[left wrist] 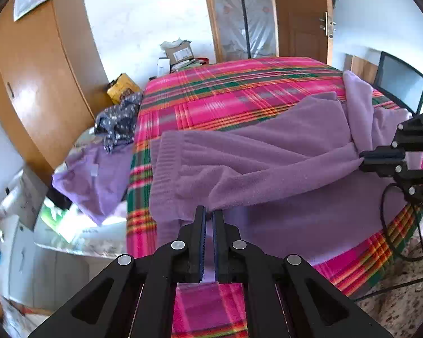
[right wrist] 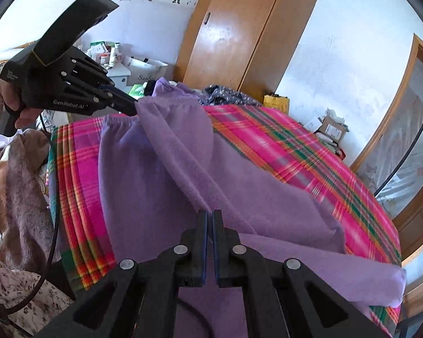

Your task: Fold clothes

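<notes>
Two corners of the purple fleece garment (right wrist: 166, 174) are pinched and lifted, one in each closed gripper, so a flap hangs taut above the rest on the plaid bed cover (left wrist: 225, 90). Left gripper (left wrist: 210, 214) and right gripper (right wrist: 210, 215) hold apart (presumably to lay an even fold).

The sweater (left wrist: 268, 152) lies across the bed (left wrist: 239, 84) near its front edge, a second garment (left wrist: 93, 180) hangs off the bed's left edge, and the wardrobe (left wrist: 36, 84) stands behind that.
</notes>
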Tool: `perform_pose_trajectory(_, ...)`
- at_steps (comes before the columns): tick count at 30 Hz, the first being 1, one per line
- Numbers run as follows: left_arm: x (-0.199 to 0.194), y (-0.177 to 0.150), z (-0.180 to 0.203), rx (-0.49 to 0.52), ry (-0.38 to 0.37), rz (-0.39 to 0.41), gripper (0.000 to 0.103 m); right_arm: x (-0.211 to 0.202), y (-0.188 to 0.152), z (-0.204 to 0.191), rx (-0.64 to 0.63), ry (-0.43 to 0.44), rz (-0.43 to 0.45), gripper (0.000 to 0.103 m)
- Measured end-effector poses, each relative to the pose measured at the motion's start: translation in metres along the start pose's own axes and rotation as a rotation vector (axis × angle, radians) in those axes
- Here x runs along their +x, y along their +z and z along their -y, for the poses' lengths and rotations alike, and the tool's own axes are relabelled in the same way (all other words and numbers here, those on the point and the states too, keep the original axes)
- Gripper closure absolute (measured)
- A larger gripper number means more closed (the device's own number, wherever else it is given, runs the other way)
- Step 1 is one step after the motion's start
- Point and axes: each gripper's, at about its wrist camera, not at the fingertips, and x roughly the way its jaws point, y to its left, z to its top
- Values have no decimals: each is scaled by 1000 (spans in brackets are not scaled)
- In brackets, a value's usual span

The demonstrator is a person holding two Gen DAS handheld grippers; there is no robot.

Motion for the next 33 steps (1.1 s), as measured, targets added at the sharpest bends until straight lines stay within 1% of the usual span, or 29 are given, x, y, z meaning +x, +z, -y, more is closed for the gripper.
perform_pose_trajectory(7,-3,-16,-1,-53,-1,1,99,10,-12,-4,10,11,-27,100)
perform_pose_trajectory(10,-7,-22,-10,-115,-18,8,99,11,-14,-5,6,19,-27,99)
perform_pose_trajectory(13,-12,-26,-22,-204,-26,23,99,14,-13,-5,-7,35,-47,96)
perform_pose_trajectory(15,-15,-28,-28,-254,-39,34,98,10,-9,-4,-14,46,-36,96)
perform_pose_trajectory(17,-16,-29,-32,-291,-46,35,98,4,-1,-4,-14,80,-9,94)
perform_pose_trajectory(18,-17,-30,-32,-301,-48,37,98,1,4,-4,-13,99,5,91)
perform_pose_trajectory(19,-16,-31,-32,-308,-53,36,98,0,9,-5,-12,119,17,83)
perform_pose_trajectory(21,-17,-32,-34,-336,-66,43,98,2,21,-8,-8,158,43,74)
perform_pose_trajectory(24,-16,-34,-40,-396,-79,60,98,9,42,-16,4,211,91,72)
perform_pose_trajectory(25,-16,-35,-43,-425,-86,66,98,13,50,-20,10,229,103,68)
perform_pose_trajectory(28,-13,-38,-53,-518,-120,77,98,30,69,-37,-15,241,107,66)
perform_pose_trajectory(30,-10,-39,-59,-558,-134,81,98,40,80,-48,-49,251,103,64)
perform_pose_trajectory(33,-10,-40,-66,-605,-100,79,98,56,94,-63,-94,262,88,62)
